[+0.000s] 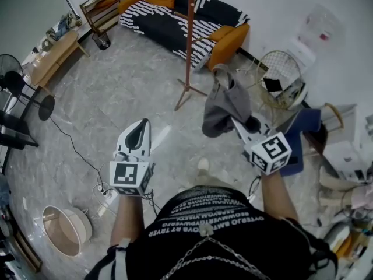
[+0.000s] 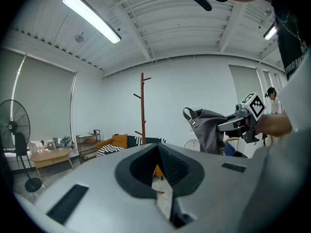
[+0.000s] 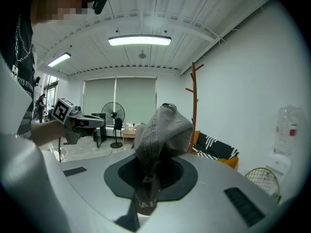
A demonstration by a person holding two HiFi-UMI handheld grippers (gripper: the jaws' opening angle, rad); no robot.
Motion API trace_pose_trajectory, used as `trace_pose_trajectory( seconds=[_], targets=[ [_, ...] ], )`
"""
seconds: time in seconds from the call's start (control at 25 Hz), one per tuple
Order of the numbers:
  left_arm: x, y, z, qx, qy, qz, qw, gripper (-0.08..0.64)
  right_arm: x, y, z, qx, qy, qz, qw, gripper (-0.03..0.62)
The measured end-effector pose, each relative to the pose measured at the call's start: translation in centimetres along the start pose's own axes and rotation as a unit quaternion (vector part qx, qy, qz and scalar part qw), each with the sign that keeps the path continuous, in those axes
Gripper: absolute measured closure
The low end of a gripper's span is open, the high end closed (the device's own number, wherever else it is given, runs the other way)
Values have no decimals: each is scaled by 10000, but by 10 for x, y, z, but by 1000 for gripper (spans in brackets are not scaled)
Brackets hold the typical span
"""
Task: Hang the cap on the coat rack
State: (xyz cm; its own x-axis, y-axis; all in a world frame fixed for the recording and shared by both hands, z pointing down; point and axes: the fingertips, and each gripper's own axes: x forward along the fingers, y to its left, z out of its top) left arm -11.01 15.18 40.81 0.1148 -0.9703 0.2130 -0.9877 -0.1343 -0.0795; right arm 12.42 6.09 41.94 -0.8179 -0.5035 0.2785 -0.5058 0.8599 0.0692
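- Far left: wooden table (image 1: 52, 54) and a fan (image 1: 13, 81) on the grey marbled floor (image 1: 111, 98).
- My left gripper (image 1: 140, 132) is closed, nothing in it.
- Coat rack (image 1: 189, 45) stands in front of the striped sofa (image 1: 175, 16).
- My right gripper (image 1: 238, 123) is clamped on the grey cap (image 1: 224, 107), held in the air right of the rack, not touching it.

No legible text. Print on shirt (image 1: 204, 214) behind right gripper (image 1: 239, 127) and label on cap (image 3: 163, 130) between its jaws: unreadable.
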Motion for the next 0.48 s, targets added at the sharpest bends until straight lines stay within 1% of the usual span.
trace_pose_trajectory(
  seconds=[0.32,0.48],
  targets=[
    [39,2,4,-54,49,-93,9999,557,24,-28,5,54,90,39,9999,560],
    [55,9,8,-74,45,-69,9999,557,35,-42,6,92,138,63,9998,560]
  ],
)
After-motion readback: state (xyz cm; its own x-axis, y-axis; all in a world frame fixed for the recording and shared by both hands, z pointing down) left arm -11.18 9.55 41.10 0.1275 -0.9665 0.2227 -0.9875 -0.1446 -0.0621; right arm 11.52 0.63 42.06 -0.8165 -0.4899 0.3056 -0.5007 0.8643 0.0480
